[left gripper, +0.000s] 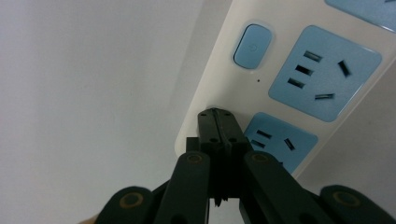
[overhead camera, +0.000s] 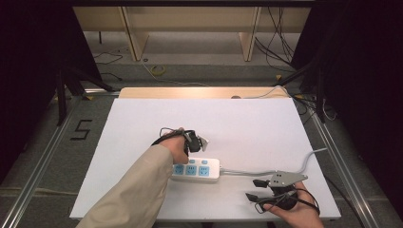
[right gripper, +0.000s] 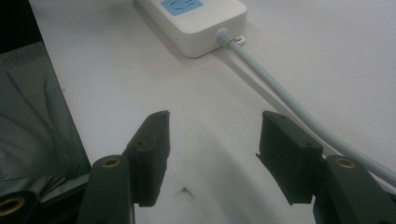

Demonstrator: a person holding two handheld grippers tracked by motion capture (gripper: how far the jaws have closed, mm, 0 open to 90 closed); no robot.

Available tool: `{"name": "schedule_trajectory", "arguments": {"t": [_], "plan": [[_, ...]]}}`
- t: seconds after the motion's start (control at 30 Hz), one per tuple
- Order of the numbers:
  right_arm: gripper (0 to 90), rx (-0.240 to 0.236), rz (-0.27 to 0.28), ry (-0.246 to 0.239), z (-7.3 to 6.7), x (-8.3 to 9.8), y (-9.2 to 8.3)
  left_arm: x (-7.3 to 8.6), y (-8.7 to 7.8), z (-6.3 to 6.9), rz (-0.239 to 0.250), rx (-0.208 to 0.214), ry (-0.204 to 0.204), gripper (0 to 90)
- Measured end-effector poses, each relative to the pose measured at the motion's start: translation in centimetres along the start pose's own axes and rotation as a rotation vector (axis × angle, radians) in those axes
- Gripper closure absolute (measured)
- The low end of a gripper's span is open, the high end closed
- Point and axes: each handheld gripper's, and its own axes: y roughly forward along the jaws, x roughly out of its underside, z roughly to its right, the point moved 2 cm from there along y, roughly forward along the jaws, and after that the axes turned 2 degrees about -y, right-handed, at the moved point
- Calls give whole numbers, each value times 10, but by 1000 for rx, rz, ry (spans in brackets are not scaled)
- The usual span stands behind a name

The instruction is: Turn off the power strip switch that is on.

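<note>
One power strip (overhead camera: pixel 196 169), three sockets (overhead camera: pixel 191 170)

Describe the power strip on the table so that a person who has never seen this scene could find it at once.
On the white table, look near the front edge, just right of the person's left sleeve. There lies the power strip, a white bar whose grey cable runs off to the right. Its blue socket faces and blue switch set it apart, and the shut left gripper has its tips over it.
</note>
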Motion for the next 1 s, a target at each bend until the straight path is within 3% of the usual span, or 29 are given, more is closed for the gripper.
{"name": "schedule_trajectory", "arguments": {"t": [0.43, 0.63, 0.83, 1.0], "plan": [[439, 6, 7, 1, 1, 0, -1, 2, -1, -3, 11, 22, -7, 899], [439, 7, 7, 2, 2, 0, -1, 2, -1, -1, 12, 9, -3, 899], [440, 7, 8, 1, 1, 0, -1, 5, -2, -2, 27, 8, -8, 899], [439, 7, 9, 1, 1, 0, -1, 11, -7, -4, 69, 26, -25, 899]]}}
